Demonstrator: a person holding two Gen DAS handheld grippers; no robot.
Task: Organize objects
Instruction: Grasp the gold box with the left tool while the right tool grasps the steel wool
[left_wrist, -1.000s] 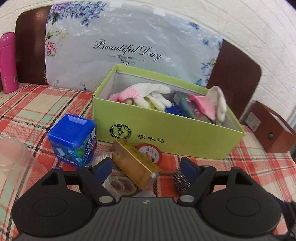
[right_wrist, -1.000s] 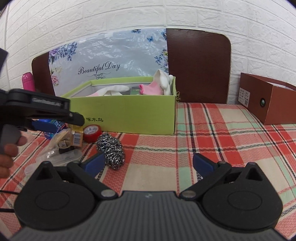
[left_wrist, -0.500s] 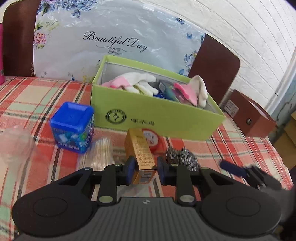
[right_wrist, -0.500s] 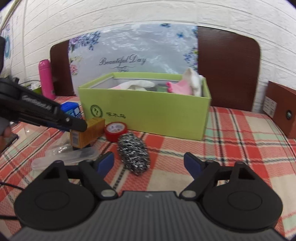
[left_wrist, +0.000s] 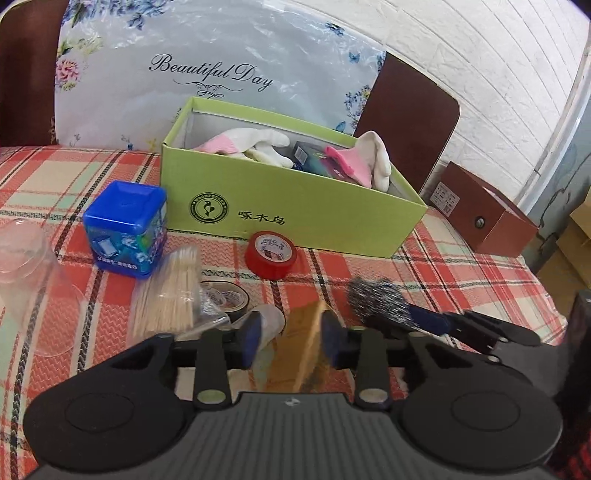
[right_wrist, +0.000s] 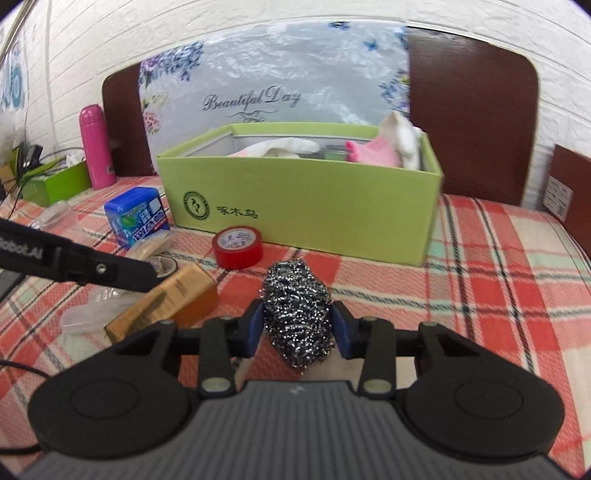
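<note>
Plaid tablecloth (right_wrist: 498, 266) under green box (right_wrist: 306, 206), white brick wall (right_wrist: 258, 22) behind.

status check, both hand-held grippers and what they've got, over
Left hand-held gripper shut on gold box. Right hand-held gripper shut on steel wool scourer. Green shoebox open ahead; red tape roll in front of it.
</note>
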